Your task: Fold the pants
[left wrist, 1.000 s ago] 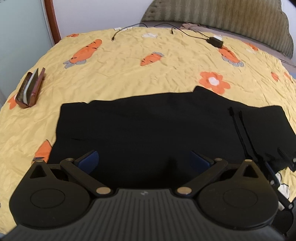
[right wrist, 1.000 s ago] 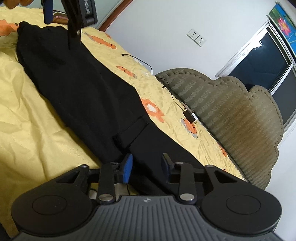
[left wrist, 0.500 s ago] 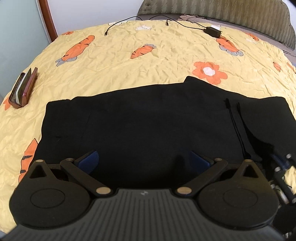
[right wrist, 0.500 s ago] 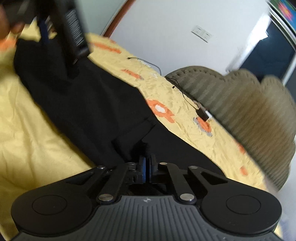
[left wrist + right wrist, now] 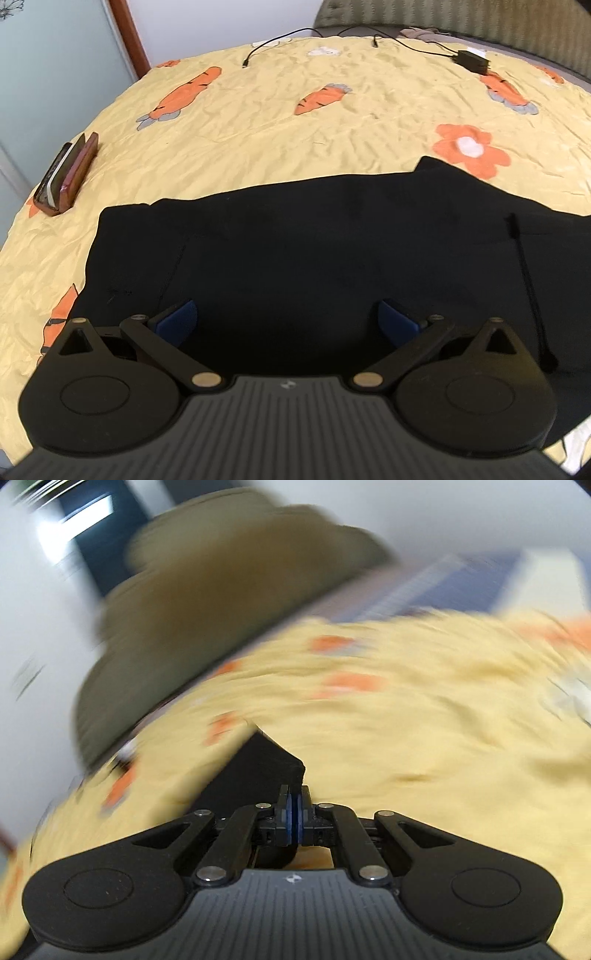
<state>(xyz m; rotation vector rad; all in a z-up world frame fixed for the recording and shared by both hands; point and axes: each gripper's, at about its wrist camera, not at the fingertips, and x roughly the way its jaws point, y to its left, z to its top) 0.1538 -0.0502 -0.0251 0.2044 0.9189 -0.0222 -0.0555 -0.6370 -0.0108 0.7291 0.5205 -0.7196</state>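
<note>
Black pants (image 5: 314, 251) lie flat across the yellow carrot-print bedspread (image 5: 295, 122), with a black drawstring (image 5: 528, 280) trailing at the right. My left gripper (image 5: 286, 321) is open and empty, its blue pads spread wide just above the near edge of the pants. My right gripper (image 5: 294, 812) is shut on an end of the black pants (image 5: 258, 764), which rises as a dark fold in front of it. The right wrist view is heavily blurred by motion.
A brown case with a phone (image 5: 66, 173) stands at the bed's left edge. A black charger and cable (image 5: 469, 59) lie at the far side near the green padded headboard (image 5: 207, 602). A wooden door frame (image 5: 127, 40) is at back left.
My right gripper closed on the pants end and swung sharply, so its view now faces the headboard. My left gripper stayed open over the pants and drew slightly nearer.
</note>
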